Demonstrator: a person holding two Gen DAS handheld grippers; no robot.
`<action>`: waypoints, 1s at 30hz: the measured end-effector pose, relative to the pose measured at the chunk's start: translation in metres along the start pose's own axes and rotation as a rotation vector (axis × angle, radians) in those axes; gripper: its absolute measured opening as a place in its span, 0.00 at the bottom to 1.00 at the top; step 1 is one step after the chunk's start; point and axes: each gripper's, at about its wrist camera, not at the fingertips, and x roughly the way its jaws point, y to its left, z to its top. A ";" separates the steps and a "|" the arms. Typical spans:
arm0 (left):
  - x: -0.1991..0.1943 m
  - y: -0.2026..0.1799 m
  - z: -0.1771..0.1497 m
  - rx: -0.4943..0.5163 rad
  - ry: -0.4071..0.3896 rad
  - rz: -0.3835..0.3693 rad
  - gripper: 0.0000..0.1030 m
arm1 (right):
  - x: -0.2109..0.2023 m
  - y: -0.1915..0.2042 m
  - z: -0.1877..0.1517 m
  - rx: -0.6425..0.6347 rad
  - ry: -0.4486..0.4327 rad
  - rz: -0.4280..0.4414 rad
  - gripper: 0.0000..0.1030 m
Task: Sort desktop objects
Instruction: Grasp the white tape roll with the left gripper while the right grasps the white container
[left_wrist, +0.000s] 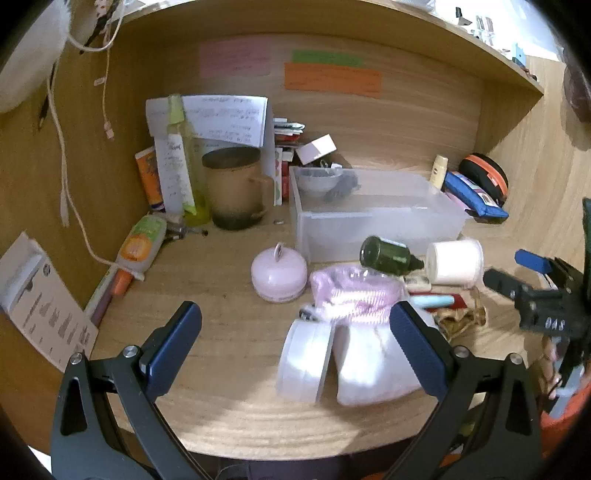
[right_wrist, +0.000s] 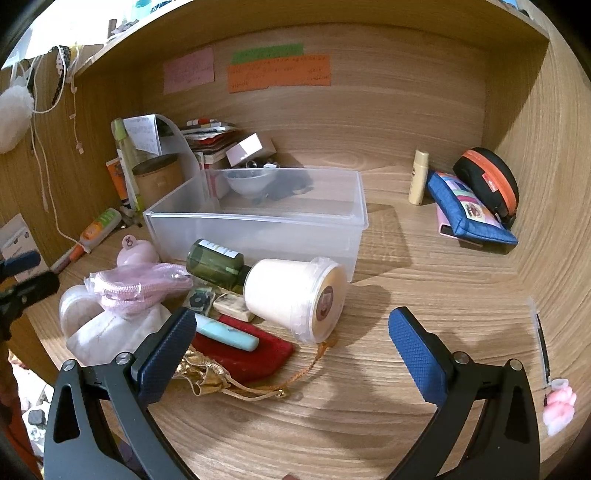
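Both grippers hover, jaws spread wide and empty, over a cluttered wooden desk (right_wrist: 406, 280). The left gripper (left_wrist: 295, 332) hangs above a white pouch (left_wrist: 369, 365); the right gripper (right_wrist: 291, 332) faces a toppled white cup (right_wrist: 291, 295) and green bottle (right_wrist: 216, 264) lying just before the clear plastic bin (right_wrist: 258, 229).

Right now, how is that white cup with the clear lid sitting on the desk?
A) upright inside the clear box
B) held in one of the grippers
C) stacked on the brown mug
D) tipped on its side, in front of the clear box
D: the white cup lies on its side on the desk, lid end toward the camera, just in front of the clear box and beside the green bottle; neither gripper holds it.
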 end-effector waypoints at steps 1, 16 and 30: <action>0.000 0.001 -0.003 -0.003 0.006 -0.006 1.00 | 0.001 -0.001 0.000 0.006 0.002 0.002 1.00; 0.033 0.014 -0.033 -0.083 0.110 -0.092 0.76 | 0.036 -0.002 0.004 0.060 0.091 -0.014 1.00; 0.048 0.016 -0.034 -0.103 0.110 -0.098 0.51 | 0.081 0.005 0.025 0.025 0.235 0.000 0.82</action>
